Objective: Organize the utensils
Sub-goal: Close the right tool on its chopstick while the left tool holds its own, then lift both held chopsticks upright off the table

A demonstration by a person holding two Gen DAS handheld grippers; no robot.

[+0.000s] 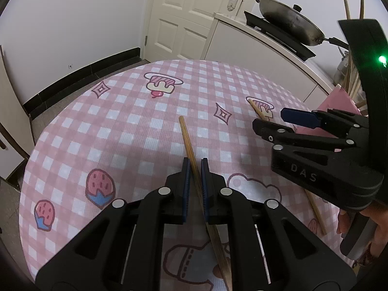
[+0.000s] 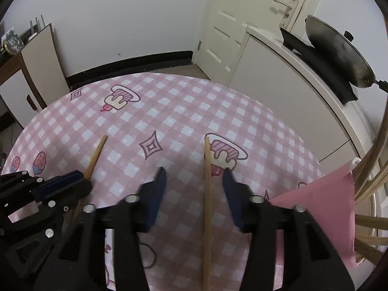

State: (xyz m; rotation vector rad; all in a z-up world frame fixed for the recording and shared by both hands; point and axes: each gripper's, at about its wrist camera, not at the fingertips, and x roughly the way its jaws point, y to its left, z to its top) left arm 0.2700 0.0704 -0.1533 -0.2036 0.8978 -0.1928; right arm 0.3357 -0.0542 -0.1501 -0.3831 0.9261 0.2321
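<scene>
Two wooden chopsticks lie on the pink checked tablecloth (image 1: 121, 126). My left gripper (image 1: 195, 167) has its blue pads close on either side of one chopstick (image 1: 188, 140), which runs between them; it looks shut on it. That chopstick also shows in the right wrist view (image 2: 97, 154) beside the left gripper (image 2: 65, 181). My right gripper (image 2: 194, 177) is open, its jaws wide apart, with the second chopstick (image 2: 207, 194) lying on the cloth between them. In the left wrist view the right gripper (image 1: 278, 118) hovers over that chopstick (image 1: 258, 110).
A pink holder (image 2: 322, 201) with several chopsticks standing in it sits at the table's right edge. A white counter (image 2: 291, 92) with a lidded wok (image 2: 339, 53) stands right behind the table. A white door (image 1: 189, 17) is at the back.
</scene>
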